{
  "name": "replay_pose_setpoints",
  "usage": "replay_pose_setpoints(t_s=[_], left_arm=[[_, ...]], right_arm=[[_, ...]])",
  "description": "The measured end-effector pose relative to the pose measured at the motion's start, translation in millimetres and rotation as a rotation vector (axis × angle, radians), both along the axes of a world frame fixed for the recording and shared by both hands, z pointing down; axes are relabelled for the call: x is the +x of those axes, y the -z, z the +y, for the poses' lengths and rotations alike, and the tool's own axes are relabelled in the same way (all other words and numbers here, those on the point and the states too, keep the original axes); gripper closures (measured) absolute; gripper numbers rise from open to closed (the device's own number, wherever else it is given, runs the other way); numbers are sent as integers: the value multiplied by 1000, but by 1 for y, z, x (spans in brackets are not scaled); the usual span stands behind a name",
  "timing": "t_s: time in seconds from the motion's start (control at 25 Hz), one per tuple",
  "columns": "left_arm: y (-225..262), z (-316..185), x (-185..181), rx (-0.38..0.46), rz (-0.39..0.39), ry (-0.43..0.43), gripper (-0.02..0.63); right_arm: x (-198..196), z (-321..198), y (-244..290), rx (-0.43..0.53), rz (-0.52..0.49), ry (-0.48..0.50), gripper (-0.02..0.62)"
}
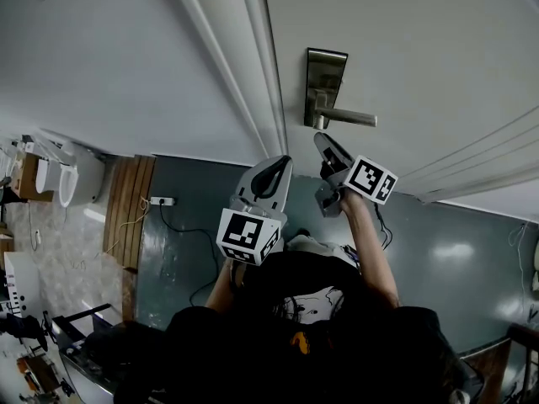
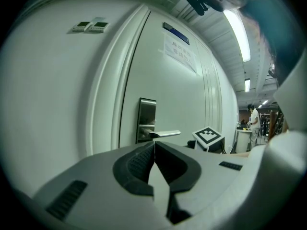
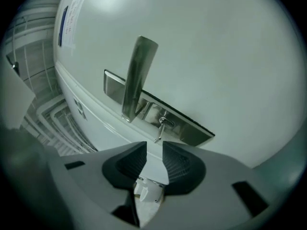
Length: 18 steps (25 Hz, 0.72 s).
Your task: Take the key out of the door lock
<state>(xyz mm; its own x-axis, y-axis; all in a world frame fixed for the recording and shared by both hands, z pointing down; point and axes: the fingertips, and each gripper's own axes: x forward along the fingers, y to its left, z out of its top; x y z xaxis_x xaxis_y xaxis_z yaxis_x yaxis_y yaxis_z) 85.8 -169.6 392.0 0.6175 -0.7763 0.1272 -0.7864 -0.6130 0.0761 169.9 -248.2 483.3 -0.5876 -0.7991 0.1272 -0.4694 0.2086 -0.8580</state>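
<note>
Key (image 3: 162,127) sits in the lock plate (image 3: 189,128) right beside the lever handle (image 3: 136,75), just past the right tongs (image 3: 154,146) at their 12 o'clock. Those tongs are apart, nothing between them, not touching the key. Left tongs (image 2: 154,143) are closed together, empty, handle at 12 o'clock.

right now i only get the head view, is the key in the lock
Observer: yes, the right gripper view shows the key in the lock plate, next to the handle.
Operator: is the right gripper on it
Observer: no, the right gripper has its jaws apart with nothing between them; the key is just ahead of the gap.
Operator: and the left one
Observer: the left gripper is shut and empty in its own view.
</note>
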Motion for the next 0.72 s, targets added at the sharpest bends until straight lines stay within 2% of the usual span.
replay_pose_setpoints(t_s=[0.28,0.6,0.72], left_arm=[[-1,-8,1,1,-2,5,597],[-4,-7,-2,2,-8,-1,597],[4,0,-5,4,-14,1,597]], right_arm=[[6,-20,-7,-62,-186,-46,485],[5,-36,-12,-97,-305,-87,485],[5,-34,-3,-101,-347,-117,520]])
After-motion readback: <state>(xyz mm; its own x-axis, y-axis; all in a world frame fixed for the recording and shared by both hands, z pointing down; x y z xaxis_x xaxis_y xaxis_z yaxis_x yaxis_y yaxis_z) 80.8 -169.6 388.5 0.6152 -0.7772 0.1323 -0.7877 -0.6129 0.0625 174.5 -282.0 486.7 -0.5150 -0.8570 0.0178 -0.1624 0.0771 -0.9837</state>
